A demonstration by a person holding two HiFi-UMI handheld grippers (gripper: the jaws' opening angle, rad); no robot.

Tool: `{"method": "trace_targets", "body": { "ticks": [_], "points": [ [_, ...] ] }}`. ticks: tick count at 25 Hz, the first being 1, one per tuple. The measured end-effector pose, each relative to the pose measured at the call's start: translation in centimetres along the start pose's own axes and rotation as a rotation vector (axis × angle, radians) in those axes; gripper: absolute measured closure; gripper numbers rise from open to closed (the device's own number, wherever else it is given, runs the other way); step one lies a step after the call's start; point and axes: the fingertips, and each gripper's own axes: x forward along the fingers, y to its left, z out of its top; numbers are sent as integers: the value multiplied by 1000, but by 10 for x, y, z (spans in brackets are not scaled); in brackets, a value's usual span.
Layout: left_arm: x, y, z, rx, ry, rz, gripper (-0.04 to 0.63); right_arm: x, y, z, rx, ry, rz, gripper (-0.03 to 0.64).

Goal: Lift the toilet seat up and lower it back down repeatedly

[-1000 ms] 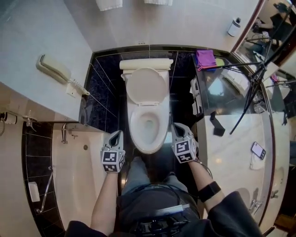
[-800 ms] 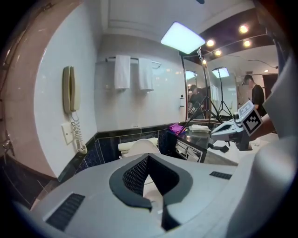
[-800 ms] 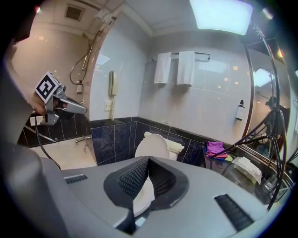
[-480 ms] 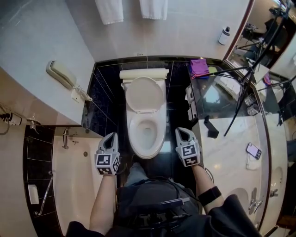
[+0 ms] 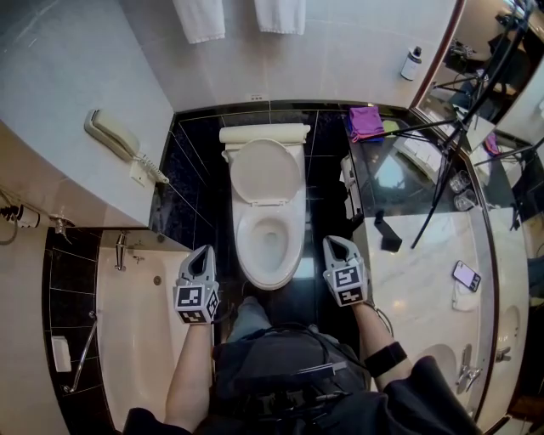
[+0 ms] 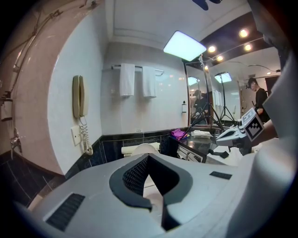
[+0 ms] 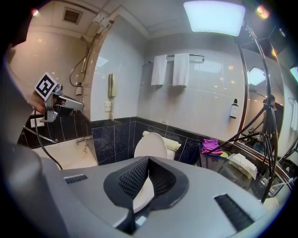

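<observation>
Two white towels [image 5: 200,19] hang on the pale wall above a glossy black tiled floor [image 5: 191,166]; cream bathtub [image 5: 140,331] left, marble vanity counter [image 5: 425,272] right; the white oval toilet seat [image 5: 245,242] lies flat on its bowl between the left gripper [image 5: 204,252] and right gripper [image 5: 336,243], touching neither; both pairs of jaws pressed together, empty.

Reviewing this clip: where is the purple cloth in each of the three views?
Head view: cloth at upper right, on the counter right of the toilet.
Left gripper view: just right of centre, on the counter's end.
Right gripper view: lower right, on the counter.
Shared landmark: the wall phone, left of the toilet in every view.
</observation>
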Motion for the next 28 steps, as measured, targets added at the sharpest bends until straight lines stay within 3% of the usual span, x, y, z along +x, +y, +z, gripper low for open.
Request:
{"method": "trace_targets", "body": {
  "ticks": [8, 19, 23, 28],
  "points": [
    [12, 7, -7, 27, 16, -3, 595, 24, 4, -7, 28, 35, 6, 588],
    [64, 13, -39, 113, 45, -50, 595, 89, 14, -60, 167, 152, 31, 413],
    [87, 12, -53, 127, 56, -86, 595, 119, 23, -94, 299, 203, 54, 402],
    [120, 17, -87, 141, 83, -94, 595, 161, 39, -166, 457, 277, 66, 393]
  ]
}}
